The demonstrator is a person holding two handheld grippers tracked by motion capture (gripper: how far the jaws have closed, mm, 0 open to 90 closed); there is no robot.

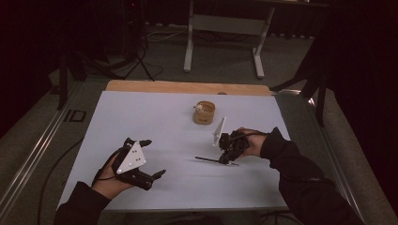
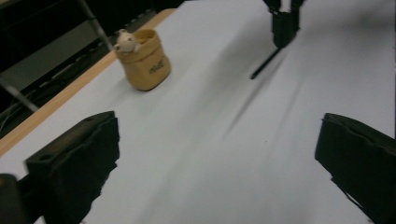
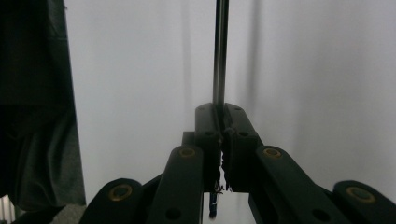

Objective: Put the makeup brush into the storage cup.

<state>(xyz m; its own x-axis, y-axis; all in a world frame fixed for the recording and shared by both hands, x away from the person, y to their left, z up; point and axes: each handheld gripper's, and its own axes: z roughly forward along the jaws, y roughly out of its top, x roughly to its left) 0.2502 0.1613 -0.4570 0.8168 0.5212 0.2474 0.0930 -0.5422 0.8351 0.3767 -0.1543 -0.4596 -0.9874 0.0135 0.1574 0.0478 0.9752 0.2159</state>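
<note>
A thin dark rod (image 1: 210, 160) lies almost flat just above the white tabletop (image 1: 155, 117). My right gripper (image 1: 226, 158) is shut on one end of it. In the right gripper view the jaws of the right gripper (image 3: 219, 114) are pressed together around the rod (image 3: 220, 56), which runs straight up away from them. My left gripper (image 1: 154, 158) is near the table's front left, open and holding nothing. In its own view the left gripper (image 2: 219, 135) has its jaws wide apart over bare table, with the rod (image 2: 266, 64) farther off.
A tan pouch (image 1: 204, 113) with a small white toy figure (image 2: 125, 41) in it stands behind the right hand. A wooden strip (image 1: 187, 87) borders the table's far edge. A white desk frame (image 1: 225, 28) and a tripod stand on the floor beyond.
</note>
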